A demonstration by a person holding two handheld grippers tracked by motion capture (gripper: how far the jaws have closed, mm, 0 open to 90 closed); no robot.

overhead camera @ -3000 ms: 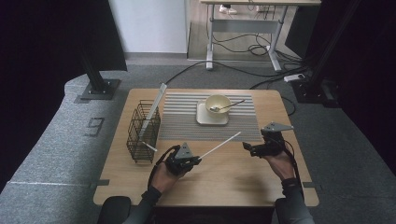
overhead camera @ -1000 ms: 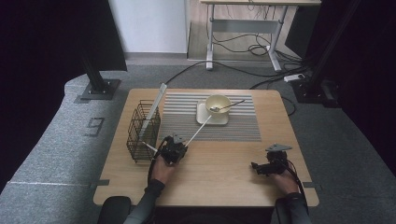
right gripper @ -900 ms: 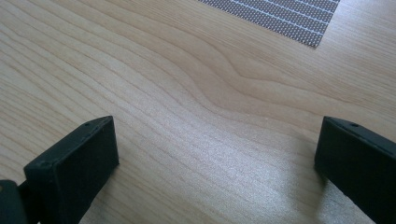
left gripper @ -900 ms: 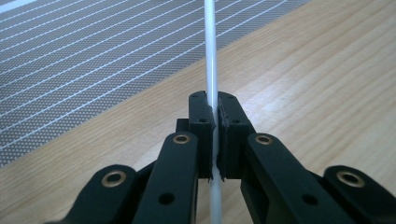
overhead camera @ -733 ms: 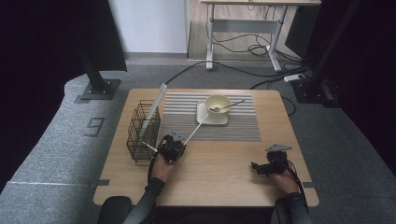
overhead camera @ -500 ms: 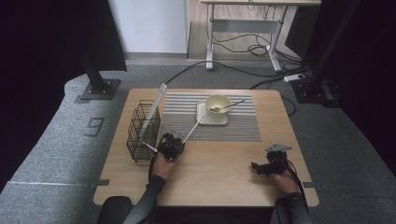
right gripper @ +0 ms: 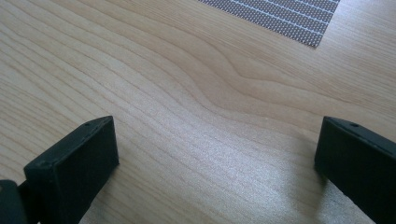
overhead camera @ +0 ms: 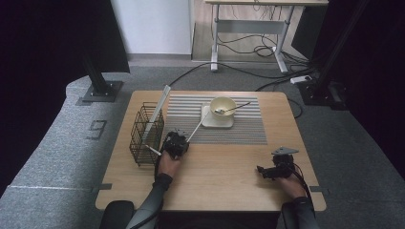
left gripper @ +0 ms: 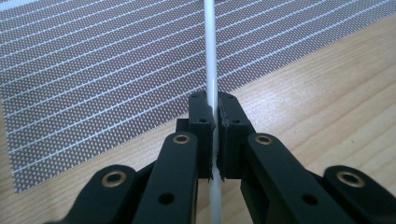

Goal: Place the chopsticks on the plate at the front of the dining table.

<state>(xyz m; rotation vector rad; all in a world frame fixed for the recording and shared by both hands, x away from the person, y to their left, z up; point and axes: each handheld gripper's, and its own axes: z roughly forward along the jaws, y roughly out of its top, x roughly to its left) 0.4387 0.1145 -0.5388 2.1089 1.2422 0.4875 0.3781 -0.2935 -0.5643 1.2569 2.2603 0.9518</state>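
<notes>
While the left gripper (left gripper: 214, 140) clamps the white stick (left gripper: 210, 51) beside the rack (overhead camera: 145, 133), its tip could strike the bowl (overhead camera: 223, 107); the right gripper (right gripper: 217, 154) gapes wide, empty.

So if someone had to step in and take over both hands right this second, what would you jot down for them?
Left gripper: fingers shut on a thin white stick, gripped partway along, over the edge of the striped mat next to the wire rack.
Right gripper: open, holding nothing, low over bare wooden table at the near right.
Bowl with a spoon sits on a small square plate on the mat.
Done: stick is in hand. Left: probably setting it into the rack, though that is a guess.
</notes>
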